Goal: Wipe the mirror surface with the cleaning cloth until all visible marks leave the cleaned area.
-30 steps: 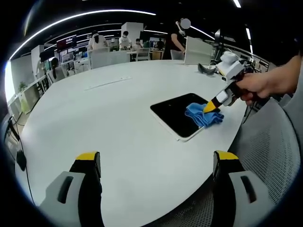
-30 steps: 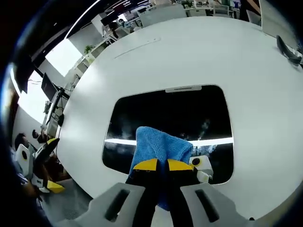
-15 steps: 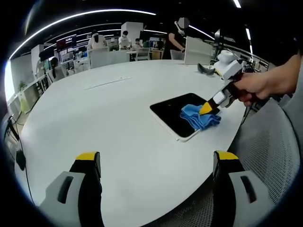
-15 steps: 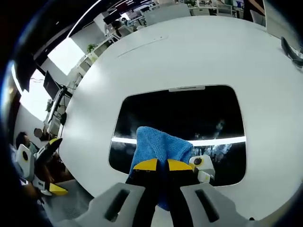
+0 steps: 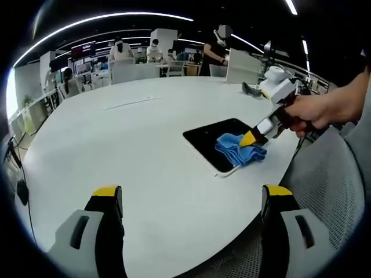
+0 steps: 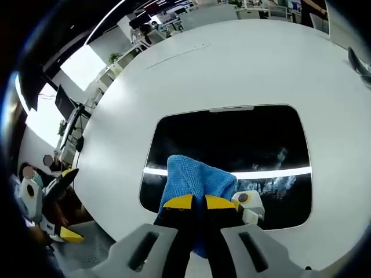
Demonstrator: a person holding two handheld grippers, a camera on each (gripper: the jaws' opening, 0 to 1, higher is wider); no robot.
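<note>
The right gripper (image 6: 198, 202) stays clamped on the blue waffle-weave cleaning cloth (image 6: 194, 182), pressed on the dark rectangular mirror (image 6: 232, 145) at centre frame. Since a second ago, more glass shows to the cloth's right and the cloth has slid toward the mirror's left part. The left gripper (image 5: 194, 200), jaws apart, hovers over the round white table (image 5: 133, 139).

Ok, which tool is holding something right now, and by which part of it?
The right tool is shut on the blue cloth, pinching its bunched near end against the mirror. The left tool is open, holding nothing.
</note>
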